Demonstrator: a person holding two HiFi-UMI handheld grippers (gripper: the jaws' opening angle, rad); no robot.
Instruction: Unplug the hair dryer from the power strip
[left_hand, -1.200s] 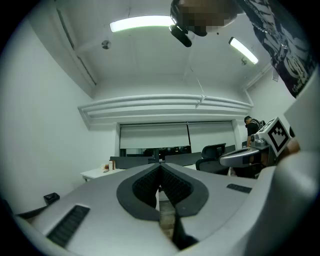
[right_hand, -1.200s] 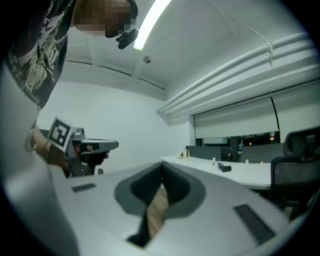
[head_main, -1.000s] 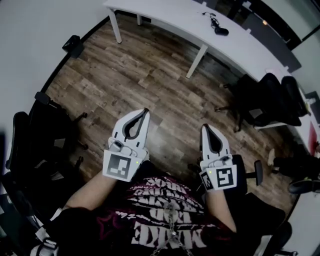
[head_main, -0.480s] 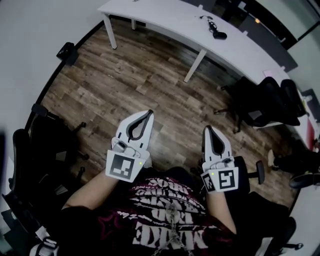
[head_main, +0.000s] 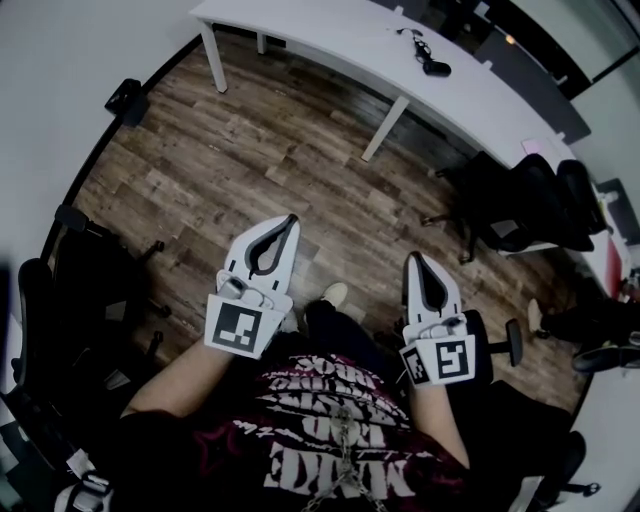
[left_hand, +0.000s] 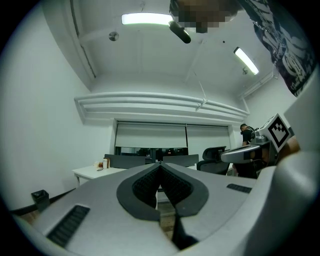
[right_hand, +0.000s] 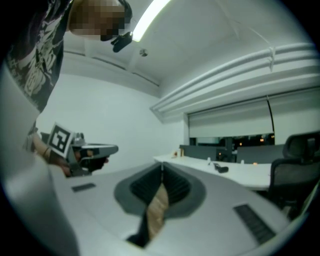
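Note:
A long white table (head_main: 330, 35) stands at the far side of the room. A small black object with a dark cord (head_main: 435, 66) lies on it; it also shows in the right gripper view (right_hand: 221, 169). I cannot make out a power strip. My left gripper (head_main: 289, 220) is held level over the wooden floor, its tips together and nothing between them (left_hand: 160, 164). To its right, my right gripper (head_main: 412, 257) is also shut and empty (right_hand: 161, 165). Both are far from the table.
Black office chairs stand at the right (head_main: 530, 200) and at the left (head_main: 90, 270). A black box (head_main: 125, 97) sits on the floor by the left wall. The person's shoe (head_main: 335, 293) shows between the grippers.
The whole view has shifted a little toward the table. A shoe has come into view between the grippers. Both grippers stay shut and hold their places in front of the body.

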